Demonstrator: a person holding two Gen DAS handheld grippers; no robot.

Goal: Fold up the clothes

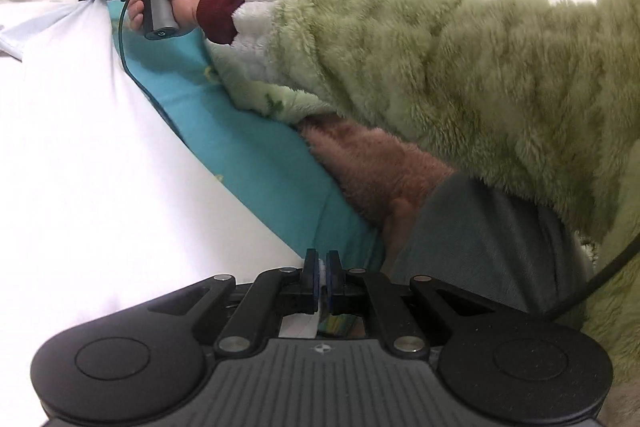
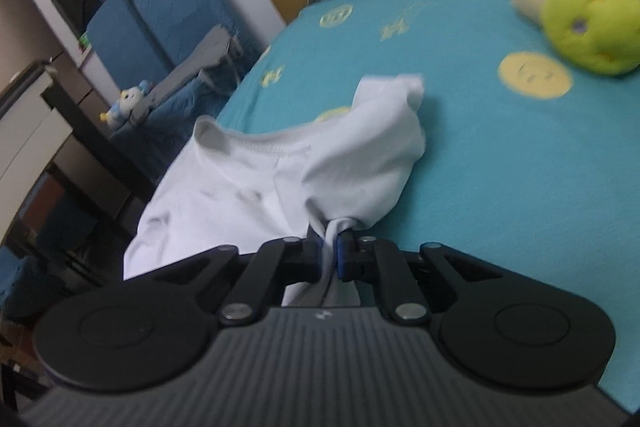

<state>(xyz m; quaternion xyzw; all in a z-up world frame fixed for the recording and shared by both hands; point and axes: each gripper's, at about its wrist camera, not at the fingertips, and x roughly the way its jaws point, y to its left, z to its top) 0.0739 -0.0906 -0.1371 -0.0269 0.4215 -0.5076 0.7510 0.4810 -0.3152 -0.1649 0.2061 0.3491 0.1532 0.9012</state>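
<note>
Right wrist view: right gripper (image 2: 330, 253) is pinching a bunched fold of the white T-shirt (image 2: 280, 183), jaws nearly closed. Left gripper (image 1: 321, 277) is clamping white T-shirt fabric over the teal bedsheet (image 1: 256, 151).

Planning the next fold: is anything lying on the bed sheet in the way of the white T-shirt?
Nothing visible close by. The white T-shirt, pinched by both the right gripper and the left gripper, lies on bare teal bed sheet. The yellow-green plush toy sits well off, near the pillow.
</note>
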